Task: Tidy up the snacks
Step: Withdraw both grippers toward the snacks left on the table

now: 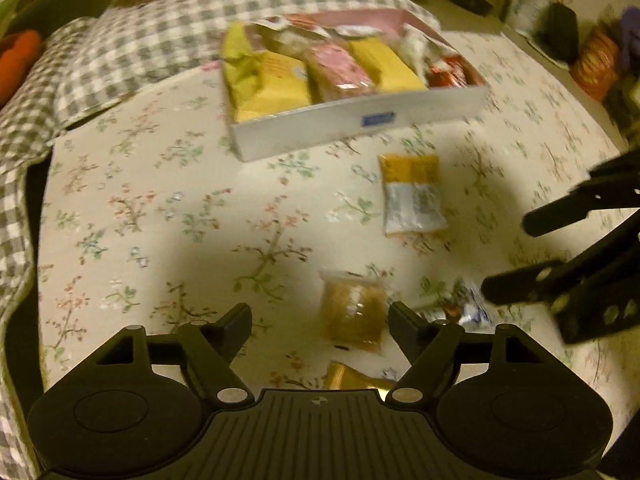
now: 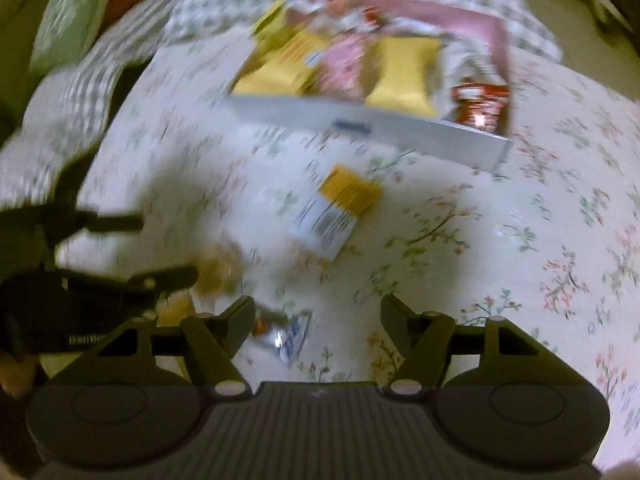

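Both grippers matte blk plastic, ribbed base, round hubs (silver pivot screws).

The right gripper (image 2: 318, 318) hangs with jaws apart over a foil packet (image 2: 290, 334); the box (image 2: 400, 130) behind looks blurred, probably full of snacks.

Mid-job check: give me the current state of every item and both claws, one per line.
Box: open, partly filled with packets.
Yellow-and-white packet: lying flat on the floral cloth, outside the box.
Brown snack packet: flat on the cloth, between the left claw's tips, not gripped.
Shiny wrapper: loose on the cloth.
Left claw: open.
Right claw: open, empty.
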Action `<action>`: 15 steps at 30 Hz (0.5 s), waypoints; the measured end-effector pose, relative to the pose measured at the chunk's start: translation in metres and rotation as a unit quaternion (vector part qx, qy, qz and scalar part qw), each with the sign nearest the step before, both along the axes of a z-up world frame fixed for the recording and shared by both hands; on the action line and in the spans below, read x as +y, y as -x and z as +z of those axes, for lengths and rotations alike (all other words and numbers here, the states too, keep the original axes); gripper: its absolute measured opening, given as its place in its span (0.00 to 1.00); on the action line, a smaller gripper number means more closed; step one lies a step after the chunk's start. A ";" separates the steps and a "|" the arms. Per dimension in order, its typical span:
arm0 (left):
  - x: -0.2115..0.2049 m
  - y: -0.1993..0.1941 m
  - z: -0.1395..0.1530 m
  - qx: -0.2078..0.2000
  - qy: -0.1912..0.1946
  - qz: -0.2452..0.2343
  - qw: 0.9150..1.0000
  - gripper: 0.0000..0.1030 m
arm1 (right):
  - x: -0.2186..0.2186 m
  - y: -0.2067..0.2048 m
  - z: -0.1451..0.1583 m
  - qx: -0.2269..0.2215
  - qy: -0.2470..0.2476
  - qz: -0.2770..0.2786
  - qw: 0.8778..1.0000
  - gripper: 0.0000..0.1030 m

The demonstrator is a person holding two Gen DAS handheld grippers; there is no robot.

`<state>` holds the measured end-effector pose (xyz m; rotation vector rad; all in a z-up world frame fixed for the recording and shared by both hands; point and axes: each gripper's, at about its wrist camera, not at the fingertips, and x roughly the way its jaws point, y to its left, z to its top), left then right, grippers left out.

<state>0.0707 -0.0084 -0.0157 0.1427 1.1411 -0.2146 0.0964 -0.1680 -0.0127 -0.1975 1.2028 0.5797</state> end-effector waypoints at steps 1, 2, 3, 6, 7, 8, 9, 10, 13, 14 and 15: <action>-0.002 0.001 -0.002 0.000 -0.002 -0.005 1.000 0.75 | 0.004 0.003 -0.003 0.003 0.007 0.010 1.000 0.59; -0.003 0.002 -0.003 0.001 -0.004 -0.007 1.000 0.76 | 0.007 0.005 -0.006 0.007 0.011 0.020 1.000 0.57; -0.004 0.001 -0.004 0.001 -0.004 -0.009 1.000 0.76 | 0.009 0.007 -0.008 0.011 0.013 0.031 0.999 0.57; -0.006 0.002 -0.008 0.002 -0.005 -0.016 1.000 0.76 | 0.014 0.015 -0.011 0.007 0.020 0.061 0.998 0.56; -0.006 0.003 -0.008 0.002 -0.005 -0.019 1.000 0.76 | 0.015 0.017 -0.012 0.004 0.023 0.069 0.997 0.56; -0.007 0.003 -0.009 0.001 -0.003 -0.021 1.000 0.76 | 0.016 0.019 -0.012 0.001 0.027 0.076 0.997 0.56; -0.007 0.004 -0.010 0.002 -0.001 -0.023 1.000 0.76 | 0.016 0.019 -0.012 -0.002 0.030 0.079 0.996 0.56; -0.008 0.003 -0.011 0.003 -0.003 -0.024 1.000 0.76 | 0.016 0.019 -0.013 -0.002 0.030 0.081 0.996 0.56; -0.009 0.004 -0.014 0.000 -0.010 -0.030 0.999 0.76 | 0.018 0.020 -0.014 0.001 0.029 0.085 0.996 0.54; -0.009 0.004 -0.015 -0.001 -0.011 -0.030 0.999 0.76 | 0.019 0.020 -0.014 0.000 0.029 0.089 0.996 0.54; -0.009 0.004 -0.017 -0.002 -0.011 -0.030 0.999 0.75 | 0.020 0.021 -0.014 -0.001 0.031 0.094 0.995 0.54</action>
